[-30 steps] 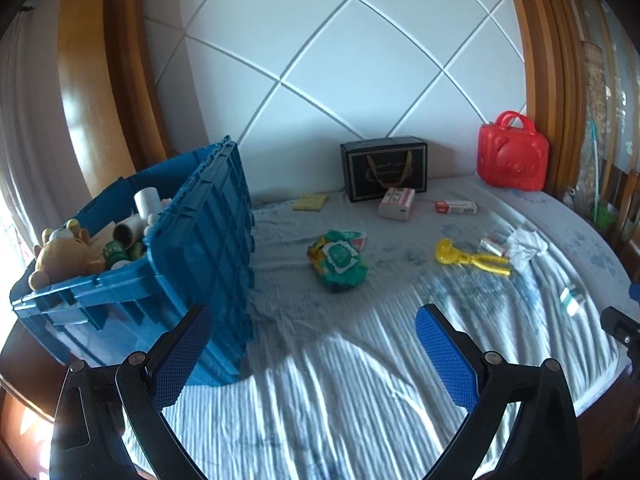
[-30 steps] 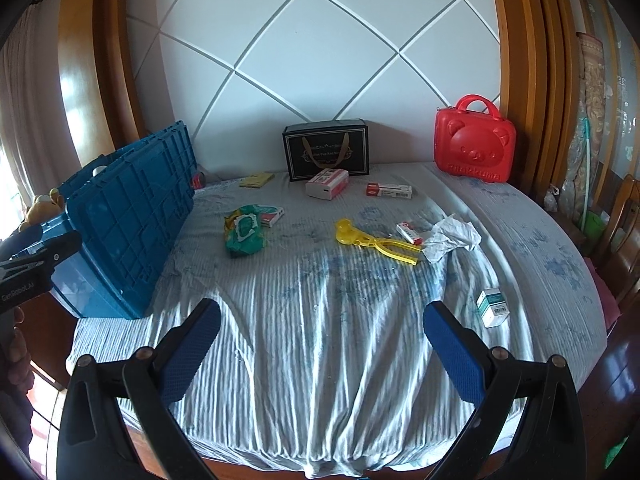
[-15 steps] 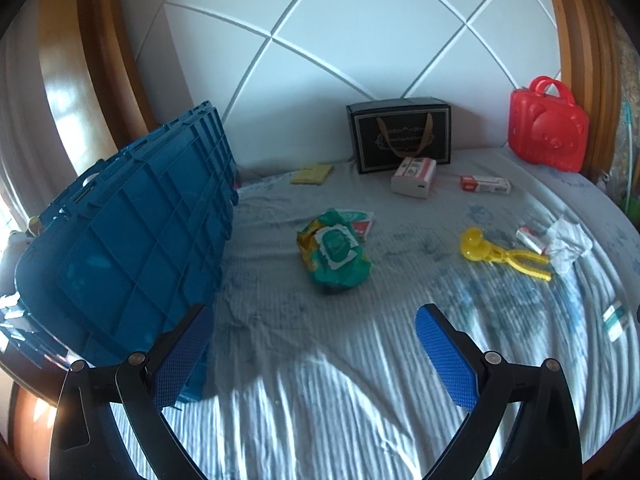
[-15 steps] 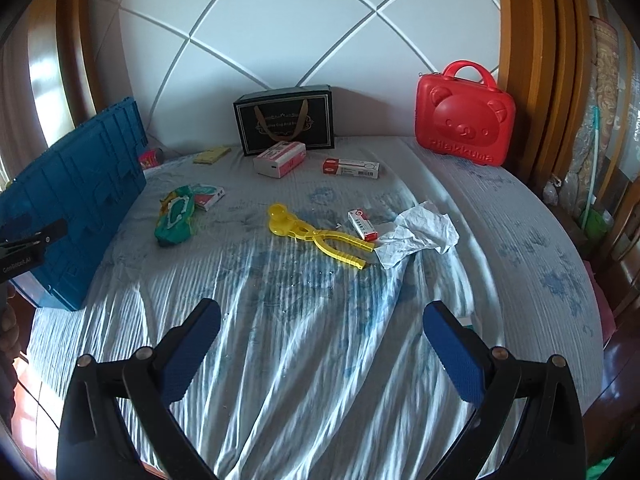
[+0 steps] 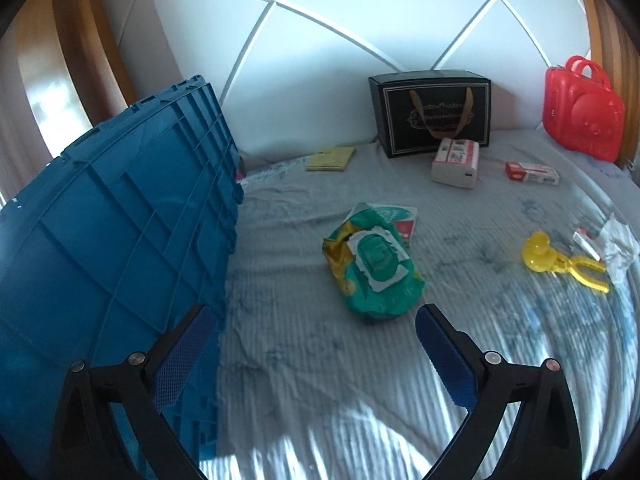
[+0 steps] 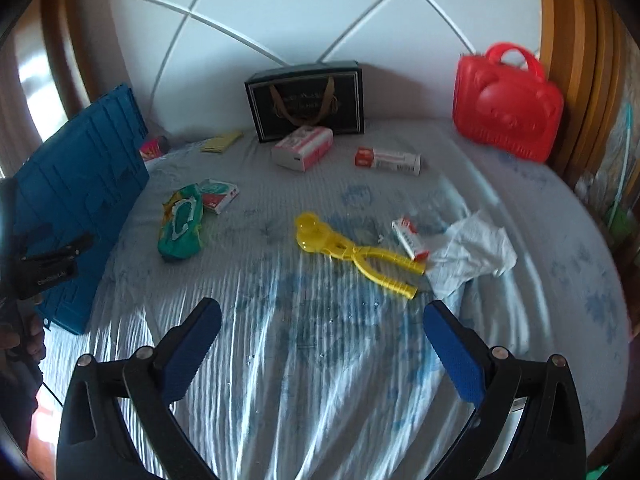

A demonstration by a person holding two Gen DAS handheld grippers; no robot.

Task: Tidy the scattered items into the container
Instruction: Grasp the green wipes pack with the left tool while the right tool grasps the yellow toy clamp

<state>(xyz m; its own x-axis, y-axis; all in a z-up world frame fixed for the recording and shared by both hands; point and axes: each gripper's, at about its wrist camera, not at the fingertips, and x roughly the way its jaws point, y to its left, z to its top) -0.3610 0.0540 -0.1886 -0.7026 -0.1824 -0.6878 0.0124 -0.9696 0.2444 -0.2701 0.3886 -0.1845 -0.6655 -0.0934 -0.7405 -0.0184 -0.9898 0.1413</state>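
On the bed [image 6: 320, 360], under a grey-blue striped sheet and against a white quilted headboard [image 5: 320, 20], the clutter spreads out from the blue crate [image 5: 112, 240] at the left edge. The crate's ribbed wall hides its contents. Just beside it lies the green wipes pack [image 5: 374, 268]; farther off, the yellow scoop tongs [image 6: 352, 252], a crumpled tissue [image 6: 472, 256] and small boxes. Both the left gripper [image 5: 316, 344] and the right gripper [image 6: 320, 340] hover spread wide, holding nothing.
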